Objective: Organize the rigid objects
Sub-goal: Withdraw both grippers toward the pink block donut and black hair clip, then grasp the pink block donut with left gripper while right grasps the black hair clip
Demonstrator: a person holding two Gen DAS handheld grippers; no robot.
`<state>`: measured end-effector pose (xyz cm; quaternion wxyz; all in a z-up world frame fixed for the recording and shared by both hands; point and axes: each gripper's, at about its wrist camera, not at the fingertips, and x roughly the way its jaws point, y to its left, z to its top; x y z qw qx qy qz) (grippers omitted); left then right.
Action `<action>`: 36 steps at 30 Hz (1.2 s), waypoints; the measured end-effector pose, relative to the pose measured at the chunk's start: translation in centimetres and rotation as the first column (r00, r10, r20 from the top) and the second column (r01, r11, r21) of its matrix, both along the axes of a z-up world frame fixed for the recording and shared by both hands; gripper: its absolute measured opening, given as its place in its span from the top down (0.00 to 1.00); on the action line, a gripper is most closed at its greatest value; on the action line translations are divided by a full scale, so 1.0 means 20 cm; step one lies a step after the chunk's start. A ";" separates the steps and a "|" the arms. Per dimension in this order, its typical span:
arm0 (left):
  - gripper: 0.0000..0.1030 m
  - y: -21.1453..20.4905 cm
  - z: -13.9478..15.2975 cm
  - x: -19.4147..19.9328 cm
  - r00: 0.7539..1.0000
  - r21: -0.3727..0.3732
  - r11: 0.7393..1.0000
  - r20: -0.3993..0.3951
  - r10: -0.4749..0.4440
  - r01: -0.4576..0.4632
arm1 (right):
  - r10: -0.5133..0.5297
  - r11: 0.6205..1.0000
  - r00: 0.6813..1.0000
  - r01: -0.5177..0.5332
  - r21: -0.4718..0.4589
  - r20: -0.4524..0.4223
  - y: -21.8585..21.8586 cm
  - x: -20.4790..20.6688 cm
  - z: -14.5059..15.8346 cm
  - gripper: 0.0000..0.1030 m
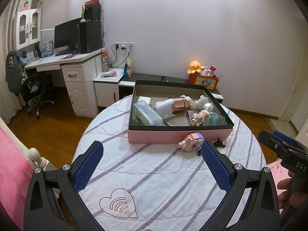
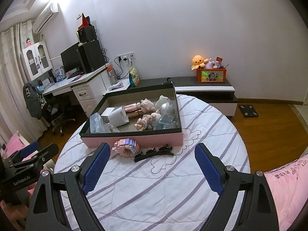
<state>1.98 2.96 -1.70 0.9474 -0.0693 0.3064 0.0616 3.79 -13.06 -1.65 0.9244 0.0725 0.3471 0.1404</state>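
Observation:
A pink box (image 1: 179,134) (image 2: 134,139) with a dark rim sits on the striped quilt and holds several toys, a rose-gold tin (image 1: 179,105) (image 2: 134,108) and clear packets. In front of it lie a pink block figure (image 1: 191,141) (image 2: 126,147) and a black hair clip (image 2: 154,153) (image 1: 218,143). My left gripper (image 1: 152,152) stands open above the quilt, short of the block figure, nothing between its fingers. My right gripper (image 2: 153,154) is open too, its blue pads (image 2: 97,170) either side of the figure and clip but nearer the camera, apart from them.
The quilt (image 1: 154,182) covers a rounded bed end. A pink pillow (image 2: 288,188) lies at the right. Beyond are a low black-and-white cabinet (image 2: 204,88) with an orange toy box (image 2: 211,75), a white desk (image 1: 63,61) with a monitor, an office chair (image 1: 34,90) and wood floor.

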 end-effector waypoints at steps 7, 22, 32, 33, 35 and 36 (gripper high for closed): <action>0.00 -0.01 -0.03 0.02 1.000 -0.003 1.000 -0.020 -0.005 0.005 | -0.007 1.000 1.000 0.007 -0.006 -0.020 -0.01 0.01 -0.03 0.12; 0.00 -0.03 -0.20 0.15 0.994 -0.002 1.000 -0.113 -0.009 0.009 | 0.039 0.996 0.985 -0.051 -0.072 -0.166 0.07 0.21 -0.33 0.12; 0.00 -0.15 -0.33 0.35 0.981 -0.028 0.996 -0.172 -0.087 0.084 | 0.027 0.994 0.967 -0.053 -0.093 -0.254 0.03 0.33 -0.52 0.12; 0.00 -0.18 -0.34 0.38 0.979 -0.031 0.995 -0.176 -0.101 0.097 | 0.023 0.995 0.965 -0.048 -0.092 -0.260 0.02 0.33 -0.54 0.12; 0.00 -0.22 -0.36 0.42 0.977 -0.033 0.993 -0.182 -0.114 0.110 | 0.014 0.995 0.963 -0.039 -0.090 -0.270 -0.01 0.34 -0.56 0.12; 0.00 -0.25 -0.37 0.45 0.975 -0.036 0.992 -0.185 -0.123 0.118 | 0.011 0.995 0.962 -0.036 -0.089 -0.271 -0.02 0.35 -0.57 0.12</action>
